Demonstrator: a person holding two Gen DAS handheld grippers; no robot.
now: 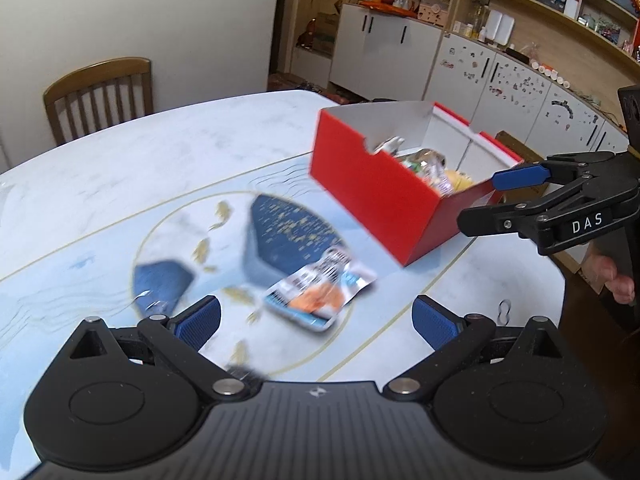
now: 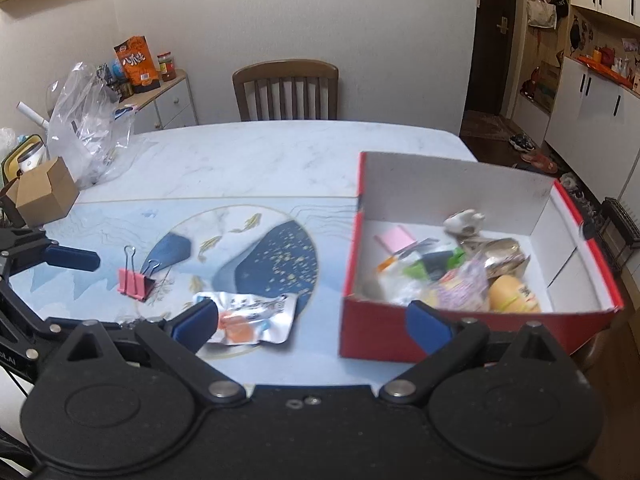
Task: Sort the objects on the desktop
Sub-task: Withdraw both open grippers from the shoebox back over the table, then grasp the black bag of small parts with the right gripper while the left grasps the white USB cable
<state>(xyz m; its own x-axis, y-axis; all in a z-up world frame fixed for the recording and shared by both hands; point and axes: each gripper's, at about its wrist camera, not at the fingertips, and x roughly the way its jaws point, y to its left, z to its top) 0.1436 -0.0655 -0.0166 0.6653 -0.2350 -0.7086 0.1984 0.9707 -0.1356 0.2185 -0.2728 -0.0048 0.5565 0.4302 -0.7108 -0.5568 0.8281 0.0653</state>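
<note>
A red box (image 1: 372, 192) with a white inside (image 2: 472, 332) stands on the table and holds several small items. A silver snack packet (image 1: 320, 292) with orange print lies flat on the table mat, also in the right wrist view (image 2: 250, 316). A pink binder clip (image 2: 134, 280) lies left of it. My left gripper (image 1: 316, 320) is open and empty, just short of the packet. My right gripper (image 2: 312, 326) is open and empty, above the table's near edge between packet and box; it shows in the left wrist view (image 1: 480, 196) by the box's right end.
The marble table (image 2: 248, 160) carries a blue fish-pattern mat (image 2: 260, 256). A small cardboard box (image 2: 44, 192) and a clear plastic bag (image 2: 88, 120) sit at its far left. A wooden chair (image 2: 286, 90) stands behind the table. Cabinets (image 1: 500, 80) line the wall.
</note>
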